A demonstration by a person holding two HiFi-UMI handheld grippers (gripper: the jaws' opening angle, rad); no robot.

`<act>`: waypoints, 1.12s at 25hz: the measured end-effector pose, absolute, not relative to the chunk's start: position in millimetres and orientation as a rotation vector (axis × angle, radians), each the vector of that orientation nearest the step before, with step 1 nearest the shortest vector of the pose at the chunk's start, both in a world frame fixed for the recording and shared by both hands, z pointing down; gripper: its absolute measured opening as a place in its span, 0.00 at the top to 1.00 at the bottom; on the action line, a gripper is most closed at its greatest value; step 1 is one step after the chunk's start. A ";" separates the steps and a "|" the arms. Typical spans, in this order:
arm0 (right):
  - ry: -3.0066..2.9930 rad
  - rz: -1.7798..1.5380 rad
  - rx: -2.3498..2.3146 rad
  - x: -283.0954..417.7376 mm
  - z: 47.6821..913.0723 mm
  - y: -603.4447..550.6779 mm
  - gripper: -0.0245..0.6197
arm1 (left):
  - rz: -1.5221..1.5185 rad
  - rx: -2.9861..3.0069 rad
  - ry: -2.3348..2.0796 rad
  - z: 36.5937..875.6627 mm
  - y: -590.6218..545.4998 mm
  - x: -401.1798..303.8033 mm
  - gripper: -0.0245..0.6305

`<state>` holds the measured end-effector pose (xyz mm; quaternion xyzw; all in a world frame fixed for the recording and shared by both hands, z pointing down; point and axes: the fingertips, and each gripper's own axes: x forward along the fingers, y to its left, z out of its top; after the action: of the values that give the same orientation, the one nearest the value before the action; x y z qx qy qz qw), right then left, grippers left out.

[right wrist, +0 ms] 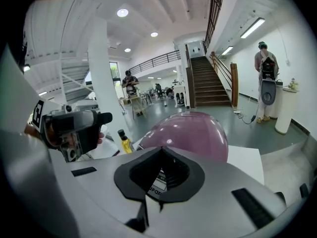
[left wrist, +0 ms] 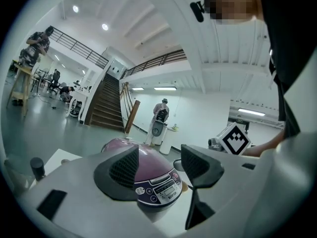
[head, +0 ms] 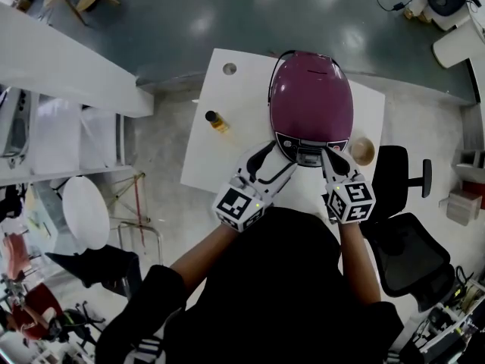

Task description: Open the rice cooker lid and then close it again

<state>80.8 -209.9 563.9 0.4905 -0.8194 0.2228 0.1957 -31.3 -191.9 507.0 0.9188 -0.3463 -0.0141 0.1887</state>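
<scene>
White table, rice cooker lid still down. My R gripper: 2 jaws together, empty, at front panel; L gripper wide, empty. Next, prob: press the release.

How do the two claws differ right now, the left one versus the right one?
The left claw is open, its jaws standing apart; the right claw is shut, tips together with nothing between them. The left claw comes at the purple rice cooker slantwise from its front left corner; the right claw points more straight at the front's right side. Both are white and black and sit near the cooker's control panel.
</scene>
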 end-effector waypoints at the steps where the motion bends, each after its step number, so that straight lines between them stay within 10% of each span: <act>1: -2.283 0.624 1.368 79.3 567.9 -212.2 0.96 | -0.043 2.585 -0.968 506.9 -193.3 -31.9 0.59; 28: -2.036 0.538 1.334 72.2 614.0 -222.7 0.96 | -0.059 2.572 -0.902 519.2 -215.9 -60.0 0.59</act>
<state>72.2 -222.7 614.0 0.5073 -0.7741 0.2046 0.3185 -60.0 -215.9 519.2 0.9232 -0.3237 -0.0214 0.2061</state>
